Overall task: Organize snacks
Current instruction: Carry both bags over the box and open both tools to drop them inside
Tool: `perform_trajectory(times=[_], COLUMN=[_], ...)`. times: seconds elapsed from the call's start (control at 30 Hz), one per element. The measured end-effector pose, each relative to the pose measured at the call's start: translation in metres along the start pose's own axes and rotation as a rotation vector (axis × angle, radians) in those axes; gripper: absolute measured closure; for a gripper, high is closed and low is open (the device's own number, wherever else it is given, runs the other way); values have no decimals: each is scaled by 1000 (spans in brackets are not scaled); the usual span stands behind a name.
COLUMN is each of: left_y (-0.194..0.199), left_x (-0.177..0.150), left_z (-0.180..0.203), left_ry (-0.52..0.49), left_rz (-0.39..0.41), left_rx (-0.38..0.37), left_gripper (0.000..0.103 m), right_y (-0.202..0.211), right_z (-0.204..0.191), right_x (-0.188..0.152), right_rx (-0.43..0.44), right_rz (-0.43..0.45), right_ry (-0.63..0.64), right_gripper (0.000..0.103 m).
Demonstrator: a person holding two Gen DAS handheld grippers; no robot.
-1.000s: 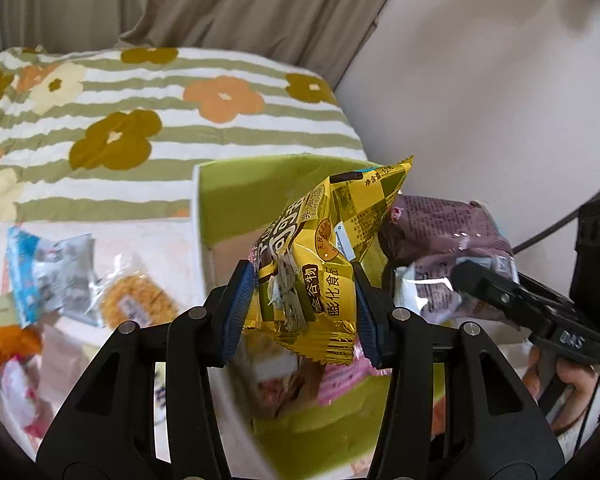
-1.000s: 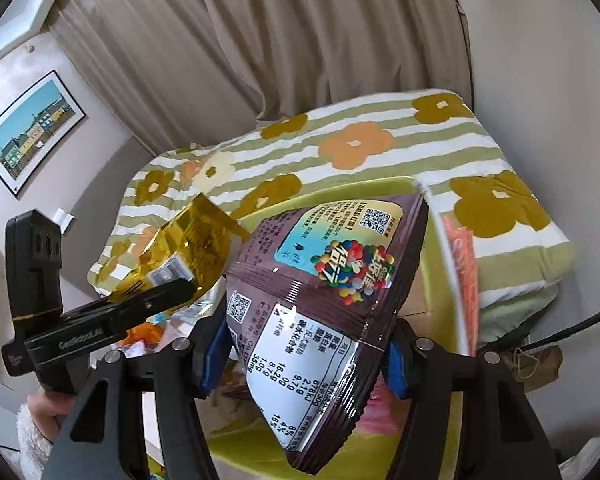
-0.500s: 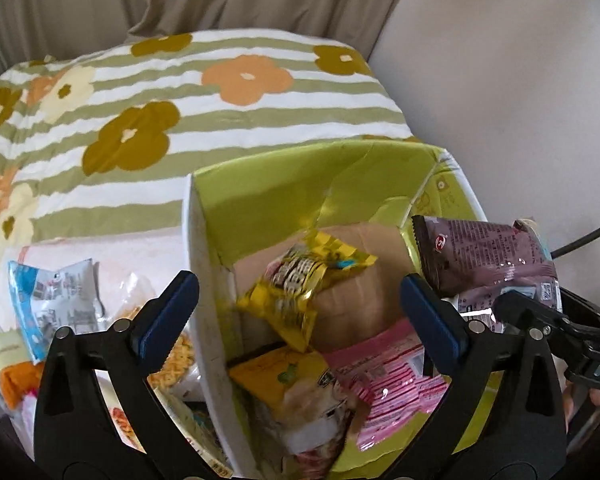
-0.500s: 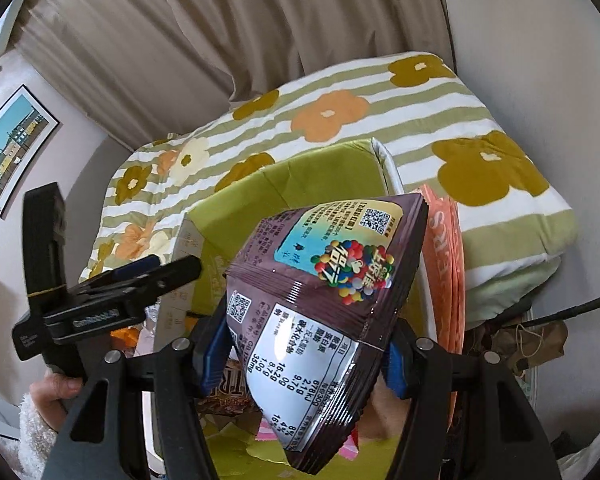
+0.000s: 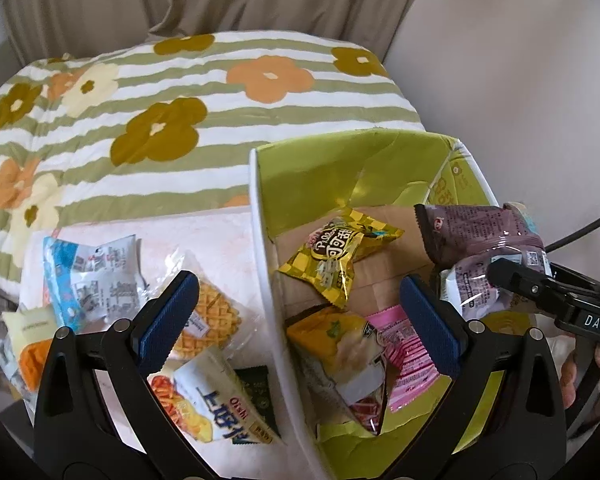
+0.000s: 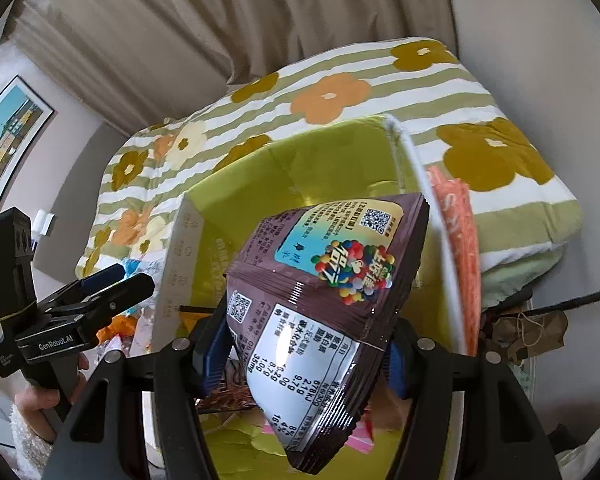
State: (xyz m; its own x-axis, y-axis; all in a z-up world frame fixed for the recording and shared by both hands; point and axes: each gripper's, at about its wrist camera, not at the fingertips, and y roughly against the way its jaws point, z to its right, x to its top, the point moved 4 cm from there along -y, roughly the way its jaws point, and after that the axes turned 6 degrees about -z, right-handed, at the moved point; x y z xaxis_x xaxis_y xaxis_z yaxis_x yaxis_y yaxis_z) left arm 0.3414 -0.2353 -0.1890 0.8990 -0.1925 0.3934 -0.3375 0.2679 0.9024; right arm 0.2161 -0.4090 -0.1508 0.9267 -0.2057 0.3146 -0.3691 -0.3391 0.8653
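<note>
A green box [image 5: 320, 168] with a white rim stands on the bed; it also shows in the right wrist view [image 6: 292, 168]. A yellow snack packet [image 5: 336, 256] lies inside it with an orange-yellow pack [image 5: 332, 336] and a pink pack [image 5: 408, 356]. My left gripper [image 5: 298, 320] is open and empty above the box's left wall. My right gripper [image 6: 306, 344] is shut on a brown candy bag [image 6: 324, 296], held over the box; the bag also shows in the left wrist view [image 5: 476, 240].
Loose snacks lie on a white cloth left of the box: a blue-white packet [image 5: 88, 276], a waffle pack [image 5: 208, 320], an Oishi chips bag [image 5: 216, 404], an orange pack [image 5: 32, 356]. The flowered striped bedcover [image 5: 160, 92] lies behind, a wall at right.
My left gripper opened and let go of the yellow packet, which dropped into the green box. My left gripper moved left. My right gripper keeps hold of the brown bag and moved over the box.
</note>
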Motion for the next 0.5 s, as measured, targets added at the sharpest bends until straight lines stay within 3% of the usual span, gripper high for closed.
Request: perform_trajectory(times=[0.13,0.2,0.27,0.4,0.5], left_y=[12,17,21,27,32], left_x=[-5,-7,-11,-23,-31], left_z=[-2,-3,-4,-6,-7], left_ry=[-3,-2,3,18,31], left_rz=[22,28,32,36,39], left_rx=[13,19,19,16,13], left_gripper=[3,3,3,3,3], right_y=[0,4,12,27,30], right_z=[-5,-5,-7,-11,-11], right_x=[2,1,0,-11,-20], right_rx=[-25,-28,-42,-75,-91], right_rz=[26,57,95,155,141], right_ry=[-6,-19,-17,35,62], right_gripper=[38,15,6,6,6])
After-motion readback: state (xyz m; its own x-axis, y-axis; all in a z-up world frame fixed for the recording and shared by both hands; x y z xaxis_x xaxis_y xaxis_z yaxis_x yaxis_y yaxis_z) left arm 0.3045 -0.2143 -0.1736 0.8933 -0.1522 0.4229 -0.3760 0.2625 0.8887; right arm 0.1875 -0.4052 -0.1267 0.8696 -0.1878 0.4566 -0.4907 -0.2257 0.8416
